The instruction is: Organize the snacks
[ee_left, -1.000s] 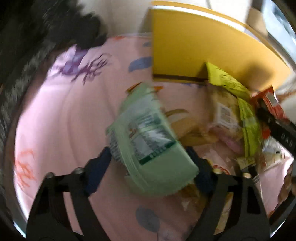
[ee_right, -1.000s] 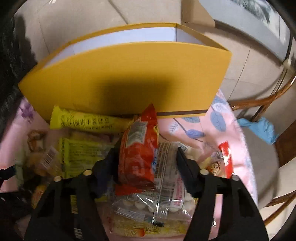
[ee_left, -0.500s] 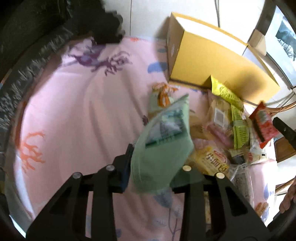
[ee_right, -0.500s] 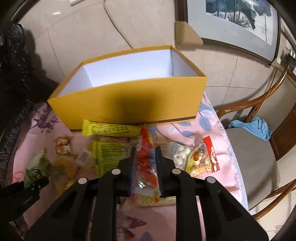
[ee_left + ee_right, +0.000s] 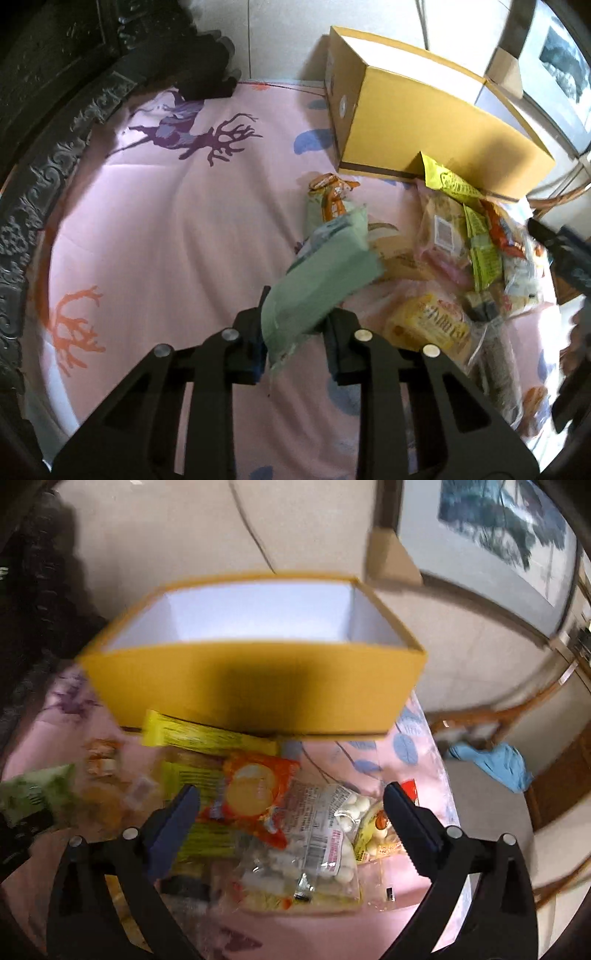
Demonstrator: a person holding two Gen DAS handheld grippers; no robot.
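My left gripper (image 5: 295, 336) is shut on a pale green snack packet (image 5: 325, 273) and holds it above the pink cloth. My right gripper (image 5: 291, 816) is open and empty above the snack pile. An orange-red packet (image 5: 255, 794) lies on the pile between its fingers. The yellow open box (image 5: 255, 686) with a white inside stands behind the pile; it also shows in the left wrist view (image 5: 436, 129). A long yellow packet (image 5: 207, 734) lies against the box front. A clear bag of white candies (image 5: 317, 838) lies lower in the pile.
The pink patterned cloth (image 5: 166, 229) covers the table. Dark carved furniture (image 5: 55, 92) borders the left side. A wooden chair with a blue cloth (image 5: 495, 764) stands to the right of the table. Several other snack packets (image 5: 476, 258) lie in front of the box.
My right gripper has opened and let go of the orange-red packet, which now lies on the pile. My left gripper has lifted the green packet and drawn back from the box.
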